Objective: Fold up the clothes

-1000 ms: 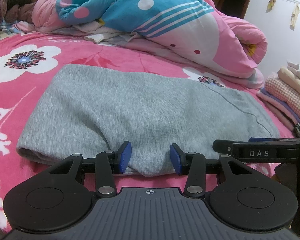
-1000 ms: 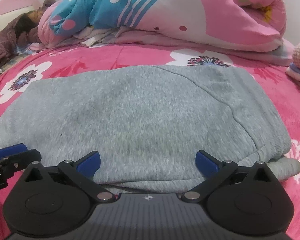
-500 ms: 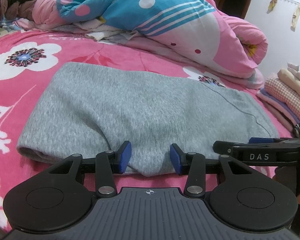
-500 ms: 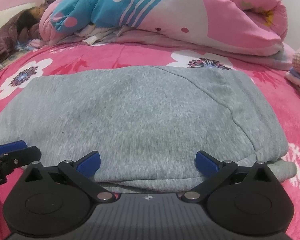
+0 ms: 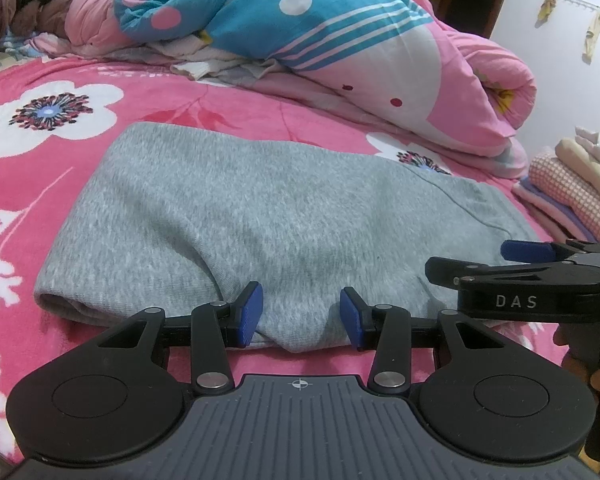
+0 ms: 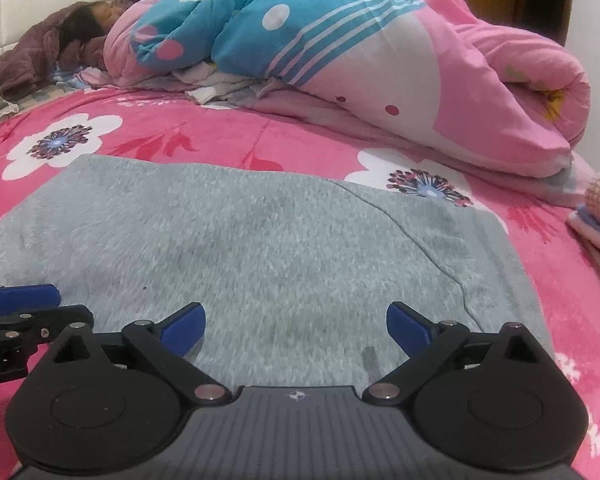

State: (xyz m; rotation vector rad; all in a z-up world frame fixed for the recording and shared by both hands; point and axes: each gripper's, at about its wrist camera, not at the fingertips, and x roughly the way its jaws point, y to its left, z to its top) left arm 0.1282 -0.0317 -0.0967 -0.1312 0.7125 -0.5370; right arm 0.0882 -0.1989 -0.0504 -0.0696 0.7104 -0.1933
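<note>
A grey knit garment (image 5: 284,220) lay folded flat across a bright pink bed cover (image 5: 60,152) printed with white flowers, its near edge reaching right up to both tools. The left hand-held gripper (image 5: 300,314) sat at that near edge with its blue pads (image 5: 250,312) partly apart – a small bulge of the grey fabric stood between them, and the pads seemed to press its sides, though a firm pinch could not be confirmed. Just to its right, level with it, the right hand-held gripper (image 6: 296,326) hovered low over the same edge, released, its blue fingertips (image 6: 184,322) spread wide with only flat cloth in front of them and nothing between. In the right wrist view the left tool's tip showed at the far left edge; in the left wrist view the right tool's black arm, lettered "DAS", crossed the right side. Beyond both grippers, across the garment, a bundled pink-and-blue quilt (image 5: 340,48) stretched over the bed. Far ahead to the left a person (image 6: 84,28) lay with their head down. Off to the right of the right gripper sat a stack of folded clothes (image 5: 572,184) – pink, checked and cream.
</note>
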